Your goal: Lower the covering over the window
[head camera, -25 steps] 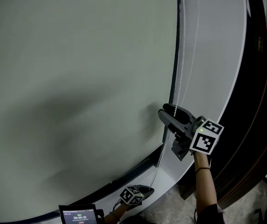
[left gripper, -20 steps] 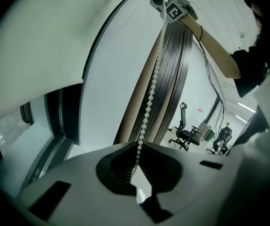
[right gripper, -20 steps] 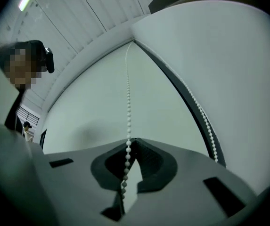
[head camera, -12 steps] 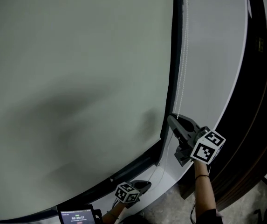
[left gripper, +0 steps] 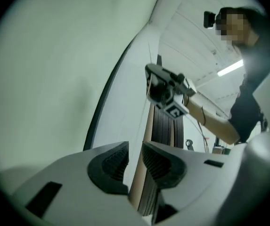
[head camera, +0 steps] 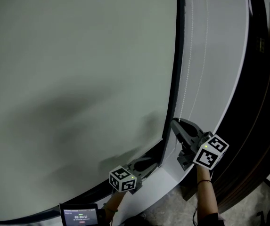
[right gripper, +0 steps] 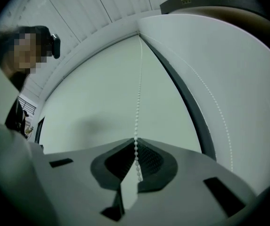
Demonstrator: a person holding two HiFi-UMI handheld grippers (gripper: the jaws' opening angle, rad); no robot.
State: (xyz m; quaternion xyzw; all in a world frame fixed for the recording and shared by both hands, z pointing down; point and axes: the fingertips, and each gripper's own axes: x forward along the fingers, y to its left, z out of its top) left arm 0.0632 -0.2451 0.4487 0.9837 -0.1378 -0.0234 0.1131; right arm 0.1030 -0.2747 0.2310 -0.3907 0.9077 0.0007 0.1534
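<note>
A pale grey-green roller blind (head camera: 78, 79) fills most of the head view, edged by a dark side frame (head camera: 175, 79). Its white bead chain (head camera: 186, 65) hangs down the white wall beside the frame. My right gripper (head camera: 176, 123) is shut on that chain; in the right gripper view the bead chain (right gripper: 139, 88) runs straight down into the closed right gripper (right gripper: 135, 157), with the second strand (right gripper: 210, 98) loose to the right. My left gripper (head camera: 142, 165) sits lower, by the blind's dark bottom edge. In its own view the left gripper (left gripper: 135, 161) has its jaws opening, nothing between them.
A small screen with a timer (head camera: 80, 215) shows at the bottom of the head view. A dark ribbed door frame (head camera: 262, 79) runs down the right side. The white wall strip (head camera: 219, 55) lies between chain and door frame. The person's arm (left gripper: 210, 119) shows in the left gripper view.
The right gripper has come down along the chain and slightly right. The left gripper has risen toward the blind's bottom edge, and its cube has shifted left.
</note>
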